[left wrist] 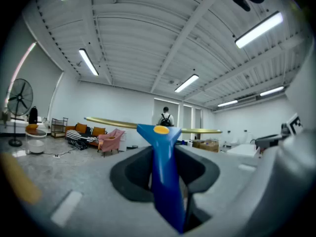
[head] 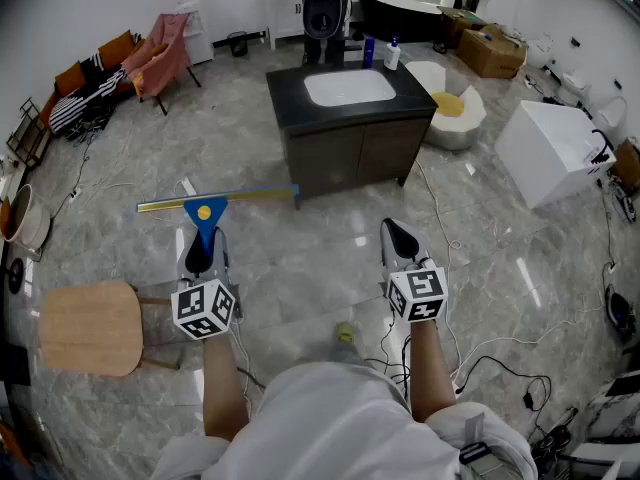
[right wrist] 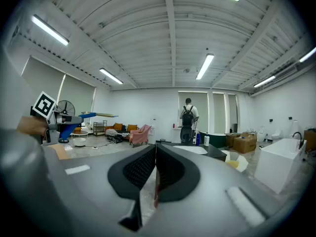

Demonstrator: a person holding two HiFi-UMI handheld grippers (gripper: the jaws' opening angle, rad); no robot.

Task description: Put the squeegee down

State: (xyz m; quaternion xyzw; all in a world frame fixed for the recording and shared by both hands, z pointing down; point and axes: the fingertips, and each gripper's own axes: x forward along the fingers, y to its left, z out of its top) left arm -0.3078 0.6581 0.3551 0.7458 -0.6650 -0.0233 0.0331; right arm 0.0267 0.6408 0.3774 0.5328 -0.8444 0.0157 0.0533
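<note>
Head view: the squeegee (head: 205, 208) is held off the floor (head: 300, 268), its blue handle clamped between the jaws of the left gripper (head: 200, 253) and its yellow blade lying crosswise at the far end, roughly level. The left gripper view confirms both pads pressing on the handle, with the blade running left to right beyond the jaw tips. The right gripper (head: 400, 238) is held beside it, well apart from the squeegee; the right gripper view shows its jaws closed together with nothing between them. A wooden stool (head: 90, 326) stands just left of the left gripper. Ahead stands a dark cabinet (head: 345, 158) with a white sink (head: 348, 87). A pink chair (head: 165, 53) stands at the far left.
</note>
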